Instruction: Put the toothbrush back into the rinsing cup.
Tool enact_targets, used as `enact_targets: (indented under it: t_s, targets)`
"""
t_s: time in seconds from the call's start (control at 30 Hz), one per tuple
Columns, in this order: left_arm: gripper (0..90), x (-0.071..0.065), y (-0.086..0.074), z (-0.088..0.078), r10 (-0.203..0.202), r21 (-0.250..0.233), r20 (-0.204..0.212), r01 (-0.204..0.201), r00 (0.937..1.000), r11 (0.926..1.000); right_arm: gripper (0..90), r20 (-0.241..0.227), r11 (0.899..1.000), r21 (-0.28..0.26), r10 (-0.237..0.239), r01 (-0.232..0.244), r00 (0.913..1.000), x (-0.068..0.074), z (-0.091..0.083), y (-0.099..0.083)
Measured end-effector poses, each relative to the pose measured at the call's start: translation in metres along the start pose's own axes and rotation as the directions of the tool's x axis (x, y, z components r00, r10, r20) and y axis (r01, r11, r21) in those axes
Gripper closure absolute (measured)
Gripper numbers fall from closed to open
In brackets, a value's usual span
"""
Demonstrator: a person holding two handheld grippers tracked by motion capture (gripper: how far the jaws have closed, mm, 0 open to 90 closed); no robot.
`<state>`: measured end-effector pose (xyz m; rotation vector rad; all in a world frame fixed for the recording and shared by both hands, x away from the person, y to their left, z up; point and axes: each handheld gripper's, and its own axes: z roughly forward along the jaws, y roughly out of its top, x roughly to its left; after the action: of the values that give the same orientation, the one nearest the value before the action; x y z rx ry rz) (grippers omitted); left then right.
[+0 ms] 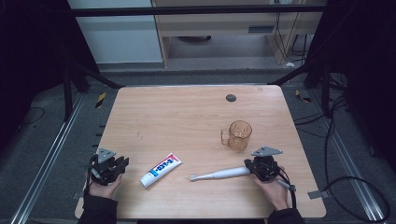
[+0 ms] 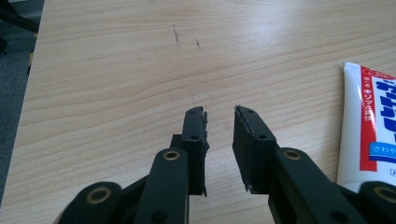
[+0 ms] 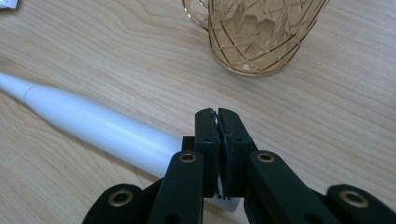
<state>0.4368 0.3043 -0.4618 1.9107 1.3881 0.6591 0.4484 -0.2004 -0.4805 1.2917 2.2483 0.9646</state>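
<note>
A white electric toothbrush [image 1: 219,174] [image 3: 93,123] lies on the wooden table [image 1: 187,107], brush head to the left. Its handle end runs under my right gripper [image 1: 260,163] [image 3: 217,112], whose jaws are pressed together with nothing between their tips. An amber glass mug [image 1: 239,135] [image 3: 254,32] stands upright just beyond that gripper. A white, red and blue toothpaste tube [image 1: 161,169] [image 2: 369,126] lies flat near the front middle. My left gripper [image 1: 120,163] [image 2: 220,112] rests at the front left, open by a narrow gap and holding nothing, with the tube to its right.
A small dark round mark [image 1: 230,97] sits near the table's far edge. Metal frame bars and cables surround the table on the floor. The person's hands hold both grippers close to the front edge.
</note>
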Motion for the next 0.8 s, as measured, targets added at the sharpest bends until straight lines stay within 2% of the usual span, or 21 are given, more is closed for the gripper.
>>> enact_targets:
  t_s: [0.23,0.8]
  targets:
    - [73.5,0.0,0.0,0.0,-0.001,0.0,-0.001,0.001,1.0,1.0,86.8,-0.019,1.0,0.007,0.002,-0.002,0.9998,0.001,-0.008,-0.007]
    - [73.6,0.0,0.0,0.0,-0.001,0.002,-0.003,0.001,1.0,1.0,86.3,-0.031,1.0,0.016,-0.004,0.004,0.9995,0.005,-0.02,-0.017]
